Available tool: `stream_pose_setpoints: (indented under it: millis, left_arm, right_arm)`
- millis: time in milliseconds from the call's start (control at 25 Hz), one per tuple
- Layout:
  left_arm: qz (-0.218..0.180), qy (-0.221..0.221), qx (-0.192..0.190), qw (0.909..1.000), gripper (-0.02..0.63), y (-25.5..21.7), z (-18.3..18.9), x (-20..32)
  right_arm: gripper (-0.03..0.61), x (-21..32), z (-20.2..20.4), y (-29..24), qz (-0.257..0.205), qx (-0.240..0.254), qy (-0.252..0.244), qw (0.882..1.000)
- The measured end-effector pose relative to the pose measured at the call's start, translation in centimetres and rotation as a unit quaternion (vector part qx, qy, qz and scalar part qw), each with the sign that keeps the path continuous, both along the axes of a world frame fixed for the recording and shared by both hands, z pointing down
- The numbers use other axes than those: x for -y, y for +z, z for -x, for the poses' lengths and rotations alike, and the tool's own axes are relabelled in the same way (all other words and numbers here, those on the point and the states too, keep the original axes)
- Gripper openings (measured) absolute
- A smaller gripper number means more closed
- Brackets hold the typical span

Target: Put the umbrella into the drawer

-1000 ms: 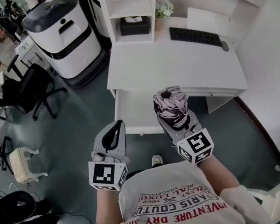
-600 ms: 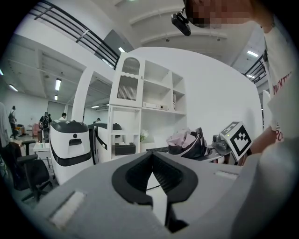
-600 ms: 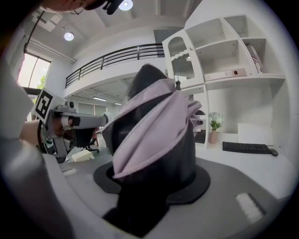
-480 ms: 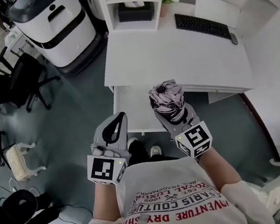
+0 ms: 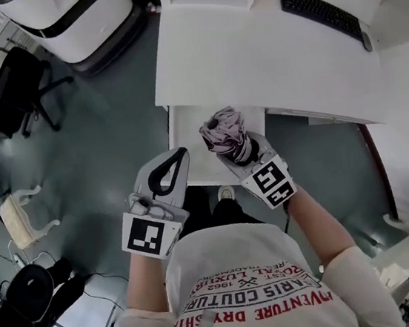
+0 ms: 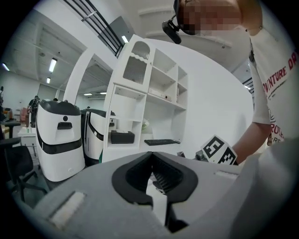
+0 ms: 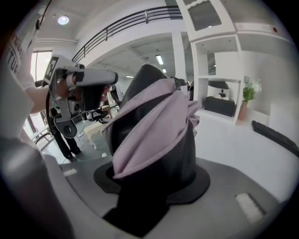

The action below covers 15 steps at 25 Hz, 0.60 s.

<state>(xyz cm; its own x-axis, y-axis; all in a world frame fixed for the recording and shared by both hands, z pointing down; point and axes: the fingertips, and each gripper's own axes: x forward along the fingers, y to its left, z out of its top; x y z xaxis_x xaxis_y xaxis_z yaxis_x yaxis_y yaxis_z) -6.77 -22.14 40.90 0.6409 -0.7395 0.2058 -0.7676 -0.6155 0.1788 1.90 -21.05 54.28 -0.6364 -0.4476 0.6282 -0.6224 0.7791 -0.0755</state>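
Observation:
The folded umbrella (image 5: 223, 132), mauve and black, stands upright in my right gripper (image 5: 236, 155), which is shut on its lower part. It hangs over the right half of the pulled-out white drawer (image 5: 185, 133) under the desk. In the right gripper view the umbrella (image 7: 154, 126) fills the space between the jaws of the right gripper (image 7: 150, 179). My left gripper (image 5: 181, 154) is shut with nothing in it, its tips at the drawer's front edge. The left gripper view shows the left gripper (image 6: 150, 156) with its jaw tips touching.
The white desk (image 5: 264, 46) carries a black keyboard (image 5: 322, 5) at its back right. A black office chair (image 5: 9, 95) and a white machine (image 5: 87, 10) stand to the left. My shoe (image 5: 225, 192) shows below the drawer front.
Both grippers have come down and forward toward the drawer. The umbrella, still gripped, now hangs over the drawer's opening rather than in front of it.

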Motion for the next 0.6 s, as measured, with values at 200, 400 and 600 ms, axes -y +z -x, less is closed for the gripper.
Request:
stream_pose_setpoints:
  millis: [200, 400, 600]
  left_arm:
    - [0.033, -0.007, -0.016, 0.9993, 0.003, 5.5, 1.2, 0.4]
    - [0.059, -0.029, -0.042, 0.9970, 0.003, 9.4, 3.0, 1.4]
    - [0.072, -0.031, -0.028, 0.9966, 0.003, 12.6, 3.7, 1.6]
  right_arm:
    - [0.207, -1.3, 1.4, 8.4, 0.077, -0.047, -0.042, 0.995]
    - [0.209, -2.0, 2.0, 16.9, 0.143, -0.098, -0.068, 0.982]
    - [0.212, -2.7, 2.0, 22.5, 0.171, -0.131, -0.107, 0.971]
